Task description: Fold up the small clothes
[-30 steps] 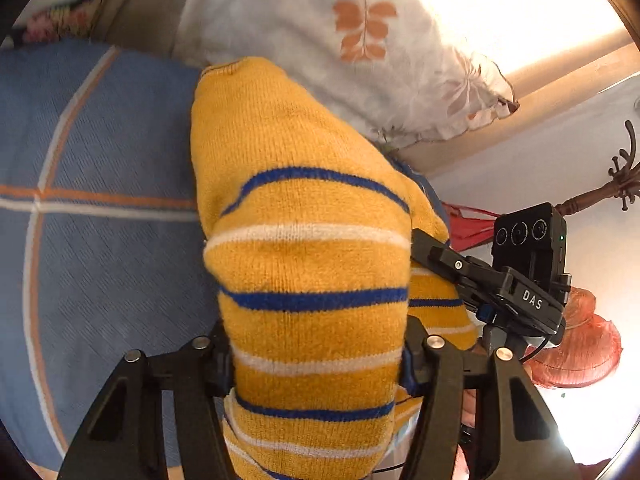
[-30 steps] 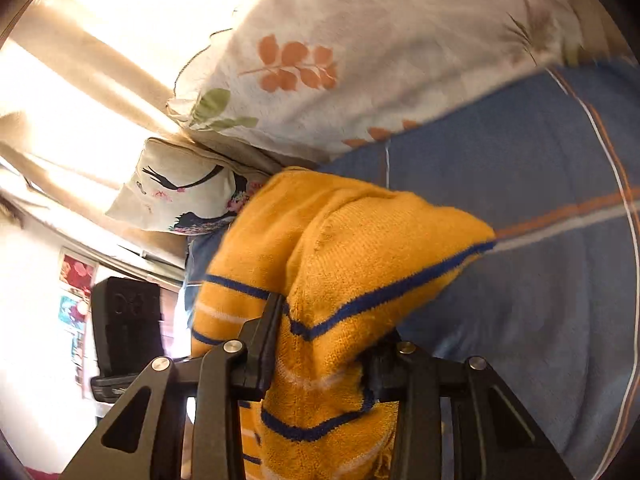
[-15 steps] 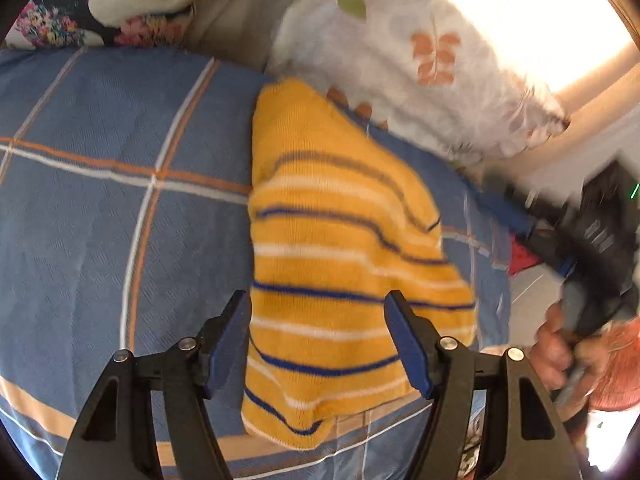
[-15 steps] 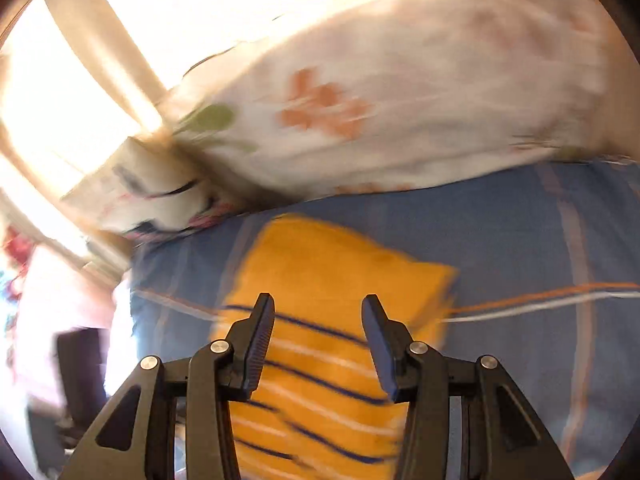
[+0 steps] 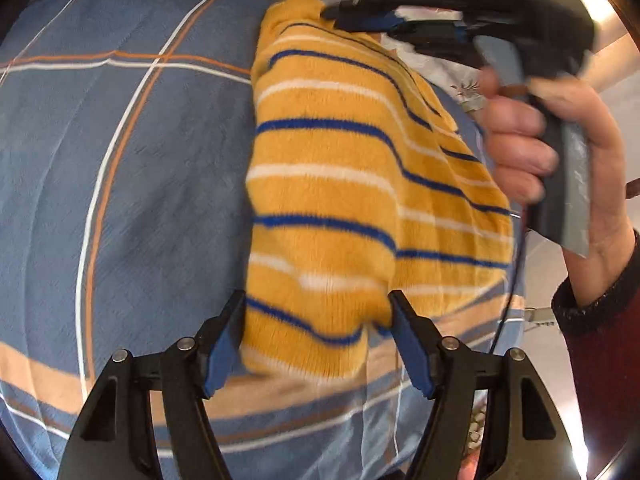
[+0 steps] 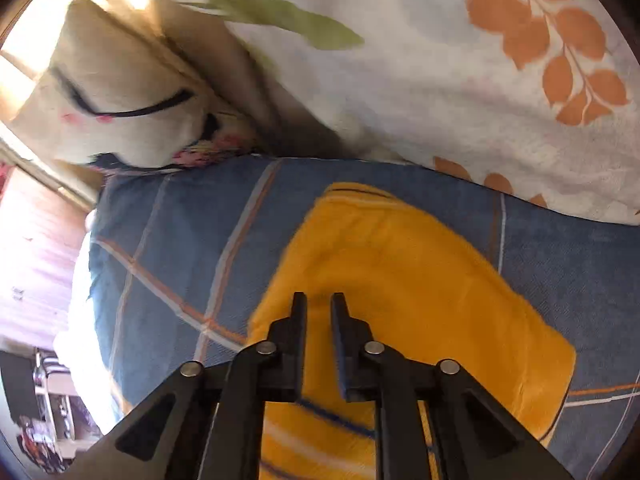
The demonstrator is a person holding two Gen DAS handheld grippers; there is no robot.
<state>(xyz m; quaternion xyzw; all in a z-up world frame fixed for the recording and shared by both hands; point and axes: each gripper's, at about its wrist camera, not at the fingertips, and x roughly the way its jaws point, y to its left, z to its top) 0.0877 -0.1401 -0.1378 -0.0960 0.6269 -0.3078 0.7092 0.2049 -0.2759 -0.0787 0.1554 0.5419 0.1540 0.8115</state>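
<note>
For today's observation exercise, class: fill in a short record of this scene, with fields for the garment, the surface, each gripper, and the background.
garment: yellow striped knit, lying folded on the bed
surface: blue plaid bedsheet
left gripper: open, jaws either side of the knit's near edge
right gripper: jaws nearly together over the knit, nothing seen between them
background: leaf-print pillow

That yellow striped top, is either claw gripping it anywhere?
No. The yellow striped top lies loose on the blue bedspread; left gripper is open around its edge, right gripper nearly closed, pinching nothing.
</note>
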